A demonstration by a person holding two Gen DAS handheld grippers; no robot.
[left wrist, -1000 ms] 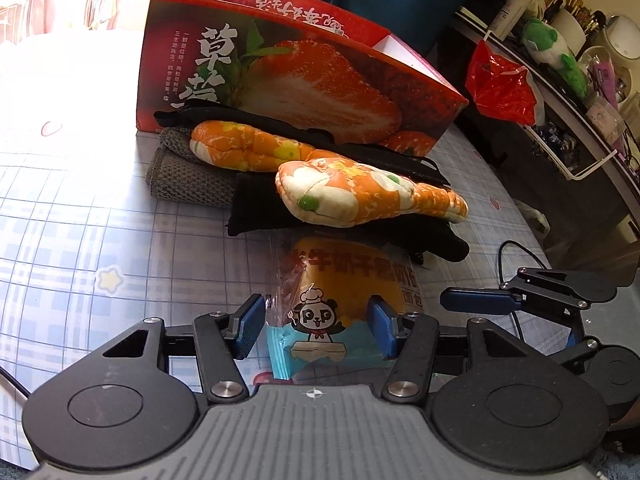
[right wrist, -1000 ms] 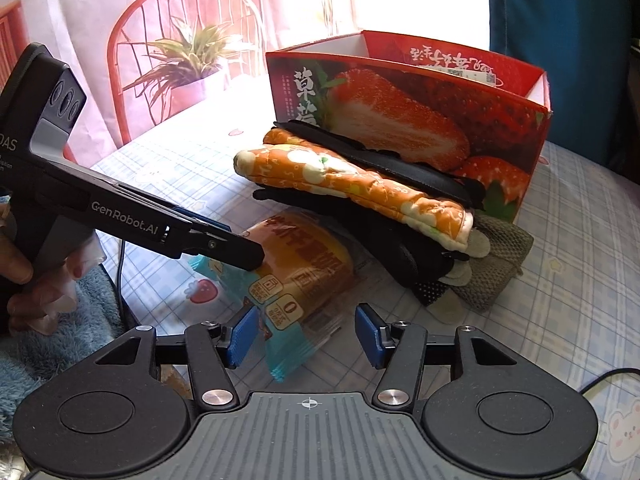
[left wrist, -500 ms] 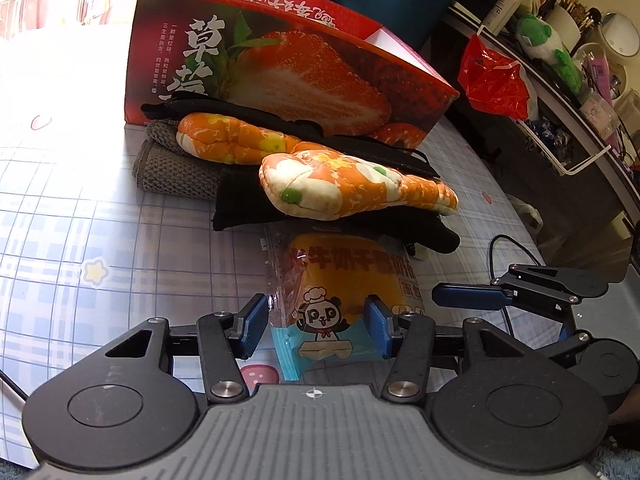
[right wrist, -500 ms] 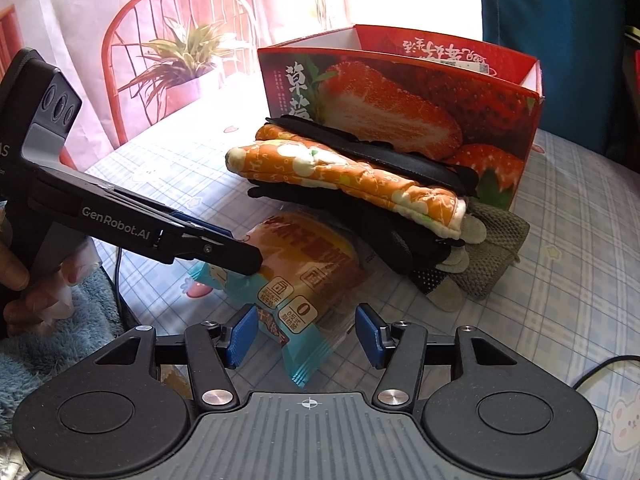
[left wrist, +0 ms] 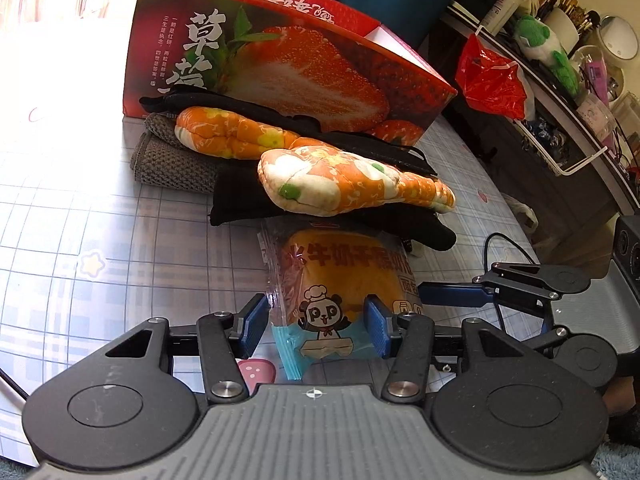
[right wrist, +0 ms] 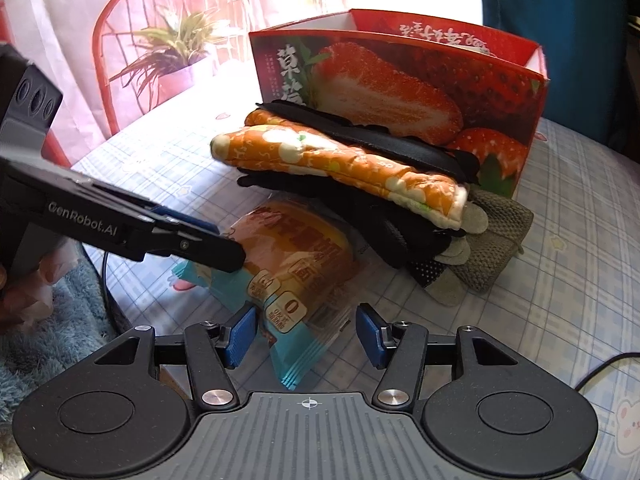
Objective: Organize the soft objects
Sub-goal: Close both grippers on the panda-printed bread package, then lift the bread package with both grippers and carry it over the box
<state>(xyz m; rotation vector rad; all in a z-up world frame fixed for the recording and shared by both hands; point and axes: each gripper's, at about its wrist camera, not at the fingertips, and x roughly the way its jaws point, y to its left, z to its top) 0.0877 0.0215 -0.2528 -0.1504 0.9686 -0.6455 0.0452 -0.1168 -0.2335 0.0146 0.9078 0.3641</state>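
Observation:
A packaged bread bun (left wrist: 340,280) with a panda print lies on the checked tablecloth in front of a pile of soft things: an orange flowered oven mitt (left wrist: 348,184), black gloves (left wrist: 248,200) and a grey knitted cloth (left wrist: 168,164). My left gripper (left wrist: 316,324) is open with its pads either side of the packet's near end. My right gripper (right wrist: 306,334) is open, with the packet's (right wrist: 288,264) blue corner between its pads. The left gripper's fingers (right wrist: 208,248) rest against the packet in the right wrist view.
A red strawberry-print box (left wrist: 280,52) stands open behind the pile; it also shows in the right wrist view (right wrist: 400,80). A shelf with a red bag (left wrist: 492,76) is at the far right. A red chair (right wrist: 160,40) and plant stand beyond the table. A cable (left wrist: 500,248) lies at right.
Both grippers have moved a little closer to the bread packet, which has shifted slightly on the cloth. Both stay open.

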